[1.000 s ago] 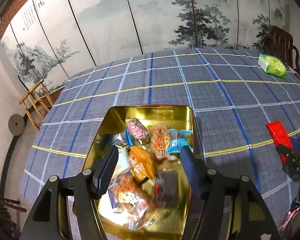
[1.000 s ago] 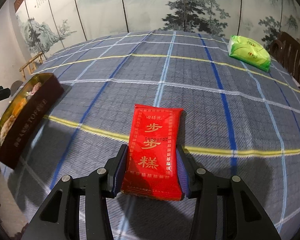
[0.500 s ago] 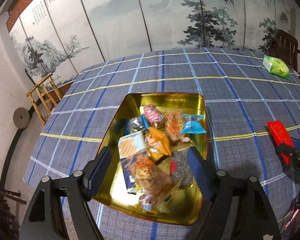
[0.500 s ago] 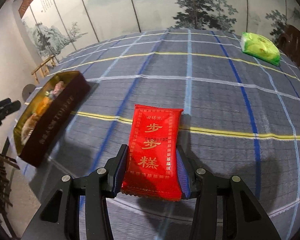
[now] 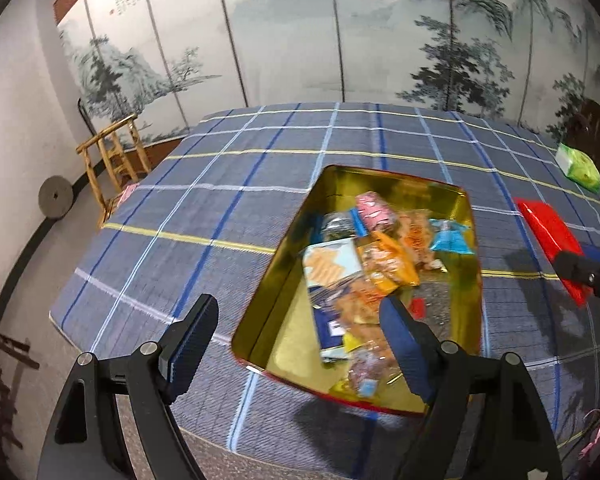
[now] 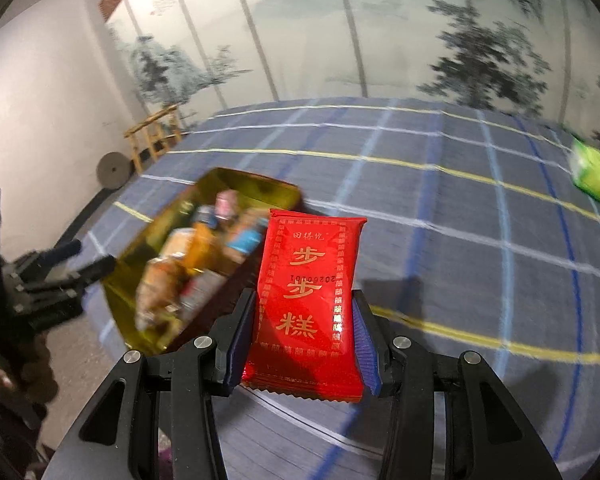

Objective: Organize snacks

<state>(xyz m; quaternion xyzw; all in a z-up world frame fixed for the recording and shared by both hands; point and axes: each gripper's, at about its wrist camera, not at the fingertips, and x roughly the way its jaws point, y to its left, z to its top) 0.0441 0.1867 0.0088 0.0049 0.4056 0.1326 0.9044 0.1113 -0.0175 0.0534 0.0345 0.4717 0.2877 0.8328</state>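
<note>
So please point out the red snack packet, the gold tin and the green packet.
red snack packet [image 6: 306, 300]: right wrist view, middle of its printed front.
gold tin [image 5: 284, 280]: left wrist view, inner left wall.
green packet [image 5: 579, 163]: left wrist view, middle of its top.

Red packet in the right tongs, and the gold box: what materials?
Red packet: looks like glossy plastic or foil film. It shows sheen, a crimped serrated bottom seal and printed gold characters.
Gold box: likely tin-plate metal with a polished gold interior. The walls are thin and mirror the snacks inside; the rim is rolled and the outside is dark red.
</note>
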